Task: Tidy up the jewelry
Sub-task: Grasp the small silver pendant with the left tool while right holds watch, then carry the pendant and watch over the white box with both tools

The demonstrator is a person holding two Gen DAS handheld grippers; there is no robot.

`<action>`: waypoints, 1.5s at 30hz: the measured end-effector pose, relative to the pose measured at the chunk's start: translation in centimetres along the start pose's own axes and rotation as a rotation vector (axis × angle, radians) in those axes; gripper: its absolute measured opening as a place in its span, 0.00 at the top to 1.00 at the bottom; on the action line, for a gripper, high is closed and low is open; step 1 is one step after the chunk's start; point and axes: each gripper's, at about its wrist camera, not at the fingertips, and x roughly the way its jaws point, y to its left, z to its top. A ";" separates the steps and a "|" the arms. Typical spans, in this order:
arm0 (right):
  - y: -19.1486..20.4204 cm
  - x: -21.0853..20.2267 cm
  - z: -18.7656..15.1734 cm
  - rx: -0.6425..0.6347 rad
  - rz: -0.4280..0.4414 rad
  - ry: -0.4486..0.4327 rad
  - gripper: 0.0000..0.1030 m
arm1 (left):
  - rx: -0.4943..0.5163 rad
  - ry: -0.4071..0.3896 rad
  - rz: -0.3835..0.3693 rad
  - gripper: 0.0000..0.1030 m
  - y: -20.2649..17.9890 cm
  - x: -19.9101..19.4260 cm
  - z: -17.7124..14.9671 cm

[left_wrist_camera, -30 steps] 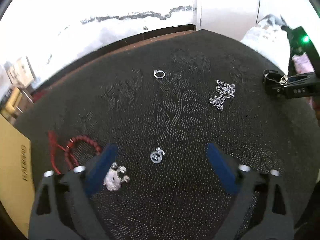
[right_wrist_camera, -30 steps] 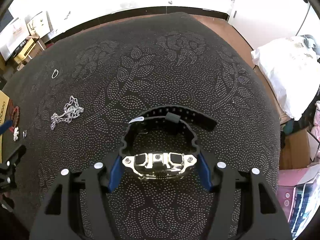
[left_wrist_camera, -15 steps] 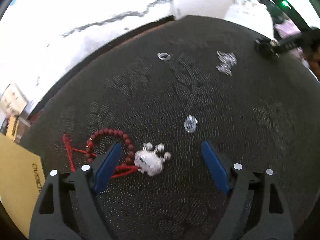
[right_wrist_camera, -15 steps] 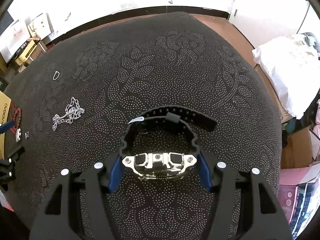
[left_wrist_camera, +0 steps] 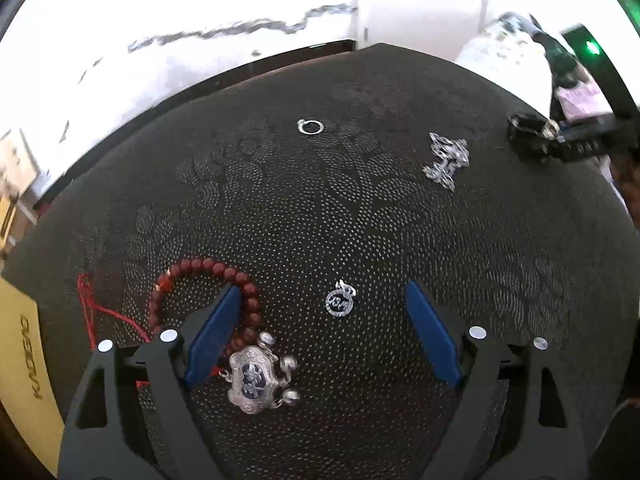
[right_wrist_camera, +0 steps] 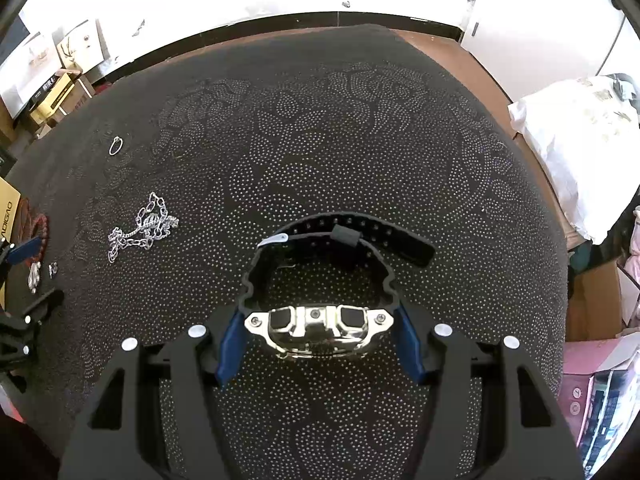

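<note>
My left gripper [left_wrist_camera: 324, 332] is open and low over the black patterned cloth [left_wrist_camera: 320, 220]. A silver lock pendant [left_wrist_camera: 256, 378] lies just inside its left finger, joined to a red bead bracelet [left_wrist_camera: 208, 276] with red cord. A small round silver charm [left_wrist_camera: 339, 302] lies between the fingertips. A silver ring [left_wrist_camera: 310, 126] lies far back; a silver chain [left_wrist_camera: 446, 159] far right. My right gripper [right_wrist_camera: 318, 340] is shut on a black-strapped watch [right_wrist_camera: 316, 324] with a silver case, held by its sides. The chain [right_wrist_camera: 140, 228] and ring [right_wrist_camera: 115, 146] lie to its left.
A yellow cardboard box [left_wrist_camera: 20, 344] sits at the cloth's left edge. A white bag [right_wrist_camera: 576, 136] lies off the cloth's right side, with pink boxes [right_wrist_camera: 592, 380] below it. More boxes [right_wrist_camera: 48, 96] stand by the white wall at the far left.
My left gripper has moved left and forward, so the lock pendant and bead bracelet now sit by its left finger. The right gripper holds the watch almost still.
</note>
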 end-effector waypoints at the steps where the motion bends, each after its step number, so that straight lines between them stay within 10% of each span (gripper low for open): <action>1: 0.0 0.0 0.0 0.001 0.001 0.000 0.41 | -0.003 0.006 0.009 0.21 -0.1 0.0 0.1; 7: 0.0 0.0 0.0 0.005 0.006 0.002 0.41 | 0.045 -0.068 0.049 0.35 -1.6 -1.3 0.2; 22: -0.5 -0.2 0.0 0.014 0.011 0.001 0.41 | 0.006 -0.046 0.003 0.35 -2.3 -0.8 -0.8; 33: -0.2 -0.3 0.0 0.013 0.004 0.001 0.41 | -0.014 -0.051 0.035 0.88 -2.3 -1.7 -1.0; 45: -0.2 -0.8 0.0 0.014 0.005 -0.017 0.41 | -0.035 -0.027 0.050 0.88 -2.2 -2.1 -0.6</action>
